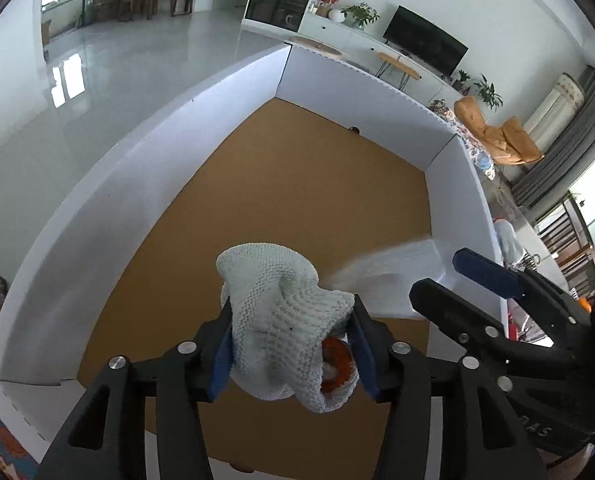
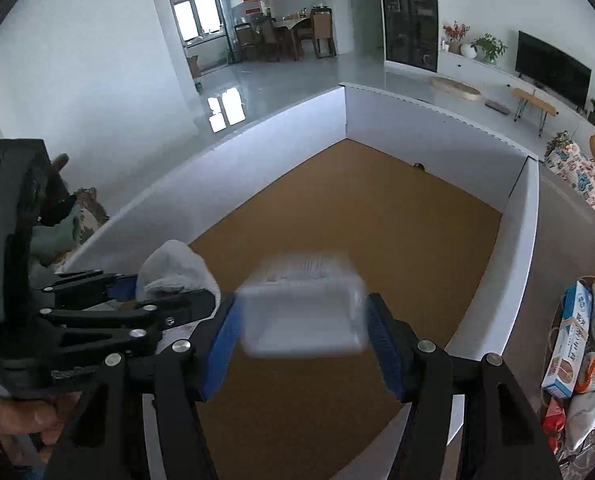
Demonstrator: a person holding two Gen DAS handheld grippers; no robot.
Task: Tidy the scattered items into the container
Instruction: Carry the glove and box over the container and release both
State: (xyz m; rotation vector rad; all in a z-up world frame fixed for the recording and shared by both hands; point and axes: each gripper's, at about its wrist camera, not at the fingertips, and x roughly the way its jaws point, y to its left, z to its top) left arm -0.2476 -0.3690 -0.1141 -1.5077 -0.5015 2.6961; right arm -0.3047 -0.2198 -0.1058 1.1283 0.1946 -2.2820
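Knitted white glove (image 1: 281,332) with an orange cuff sits between your left gripper's (image 1: 293,344) blue pads, which touch its sides, above the white-walled box (image 1: 145,184) with its brown floor. To its right, your right gripper (image 2: 303,332) pinches a blurred clear plastic packet (image 2: 305,308) over that box.
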